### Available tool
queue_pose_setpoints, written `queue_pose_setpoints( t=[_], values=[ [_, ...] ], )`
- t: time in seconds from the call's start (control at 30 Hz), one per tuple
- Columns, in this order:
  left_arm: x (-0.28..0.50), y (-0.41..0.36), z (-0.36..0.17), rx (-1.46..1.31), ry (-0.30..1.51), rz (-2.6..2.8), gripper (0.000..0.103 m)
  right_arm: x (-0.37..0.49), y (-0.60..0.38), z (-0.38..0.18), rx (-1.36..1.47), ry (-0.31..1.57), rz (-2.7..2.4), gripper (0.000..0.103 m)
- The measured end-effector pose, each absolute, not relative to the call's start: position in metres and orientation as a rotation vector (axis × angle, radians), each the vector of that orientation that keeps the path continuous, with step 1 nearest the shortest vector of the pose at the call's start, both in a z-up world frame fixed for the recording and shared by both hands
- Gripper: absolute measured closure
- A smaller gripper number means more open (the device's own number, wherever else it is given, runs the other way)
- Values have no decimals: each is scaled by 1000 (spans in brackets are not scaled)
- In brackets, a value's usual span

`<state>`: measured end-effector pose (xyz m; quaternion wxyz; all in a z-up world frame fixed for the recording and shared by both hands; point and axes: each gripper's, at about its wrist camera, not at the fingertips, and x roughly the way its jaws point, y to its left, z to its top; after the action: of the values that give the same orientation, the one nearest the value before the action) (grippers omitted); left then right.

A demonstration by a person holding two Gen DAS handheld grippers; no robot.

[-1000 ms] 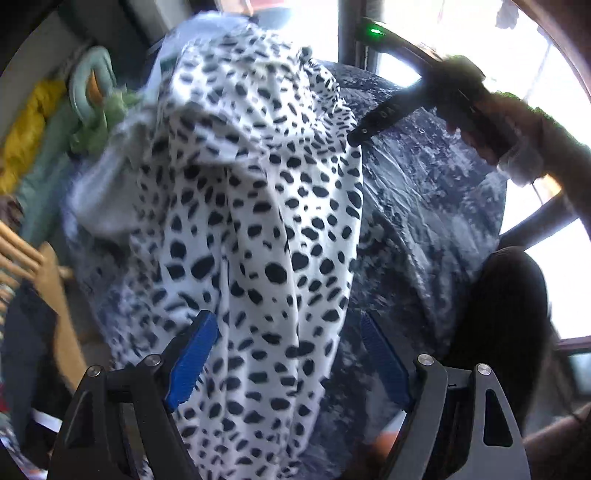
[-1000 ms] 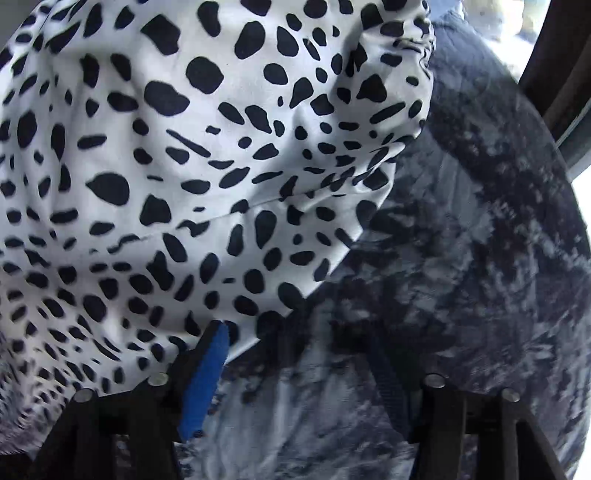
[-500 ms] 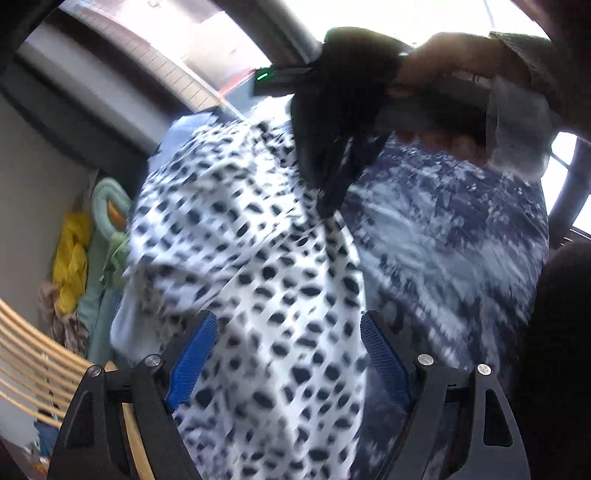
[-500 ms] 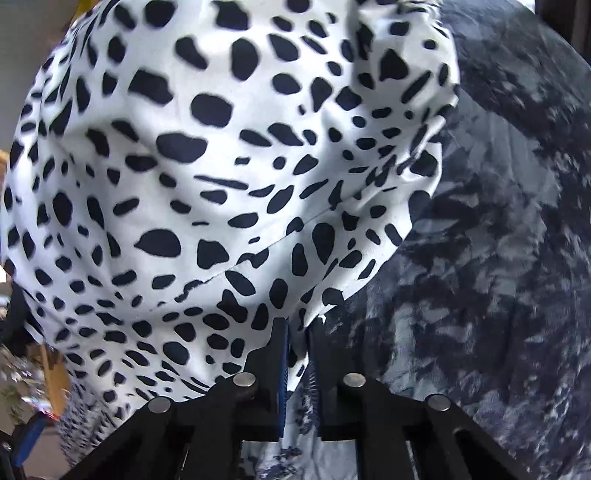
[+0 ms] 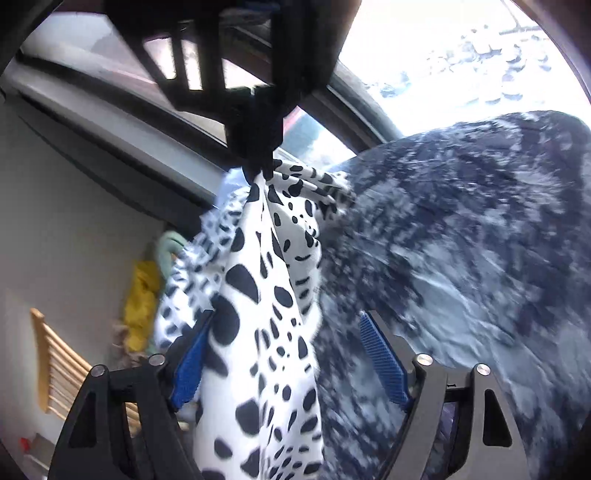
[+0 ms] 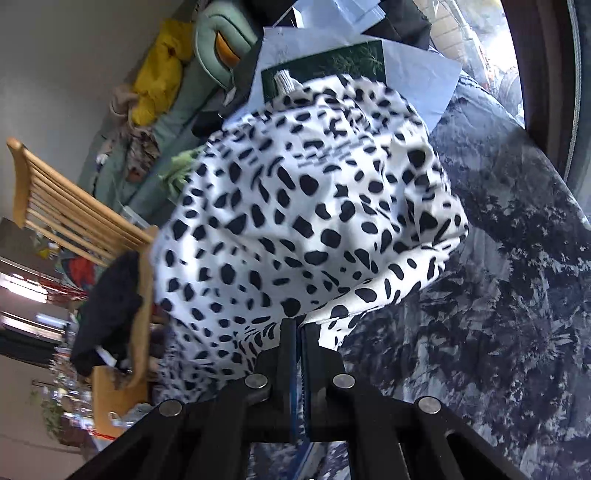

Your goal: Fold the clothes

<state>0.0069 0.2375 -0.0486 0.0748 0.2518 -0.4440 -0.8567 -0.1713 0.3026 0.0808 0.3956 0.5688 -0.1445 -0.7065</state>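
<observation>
A white garment with black spots (image 5: 266, 302) hangs over a blue-grey mottled cloth surface (image 5: 461, 258). My right gripper (image 6: 298, 332) is shut on an edge of the spotted garment (image 6: 303, 221) and lifts it; in the left wrist view the right gripper (image 5: 258, 162) shows at the top, pinching the fabric. My left gripper (image 5: 284, 354) is open, its blue pads on either side of the hanging fabric, the left pad (image 5: 190, 365) touching or close to it.
A wooden slatted chair (image 6: 74, 206) stands at the left. Yellow cloth (image 6: 159, 70), a green cushion (image 6: 218, 33) and papers (image 6: 369, 55) lie behind the garment. A window frame (image 6: 546, 92) runs along the right.
My right gripper shut on the garment's edge and lifted it up and away from the surface. My left gripper stayed open while the fabric came between its pads.
</observation>
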Motion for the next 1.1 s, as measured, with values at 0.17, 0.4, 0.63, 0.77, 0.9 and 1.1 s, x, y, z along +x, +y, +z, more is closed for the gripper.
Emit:
queue_pose_setpoints(
  t=[0.17, 0.4, 0.63, 0.77, 0.9, 1.1],
  values=[
    [-21, 215, -32, 759, -1173, -2525, 101, -173, 300, 72, 1431, -379, -1800, 101],
    [-40, 158, 37, 734, -896, -2589, 101, -176, 315, 20, 1501, -431, -1806, 93],
    [-69, 111, 87, 873, -673, -2667, 101, -179, 332, -45, 1553, -809, -1609, 57],
    [-69, 108, 100, 873, -617, -2702, 101, -179, 308, -73, 1529, -974, -1496, 57],
    [-66, 106, 109, 854, -601, -2724, 101, -177, 270, -91, 1480, -1110, -1375, 57],
    [-60, 96, 120, 824, -608, -2717, 101, -181, 246, -104, 1333, -1358, -1223, 58]
  ],
)
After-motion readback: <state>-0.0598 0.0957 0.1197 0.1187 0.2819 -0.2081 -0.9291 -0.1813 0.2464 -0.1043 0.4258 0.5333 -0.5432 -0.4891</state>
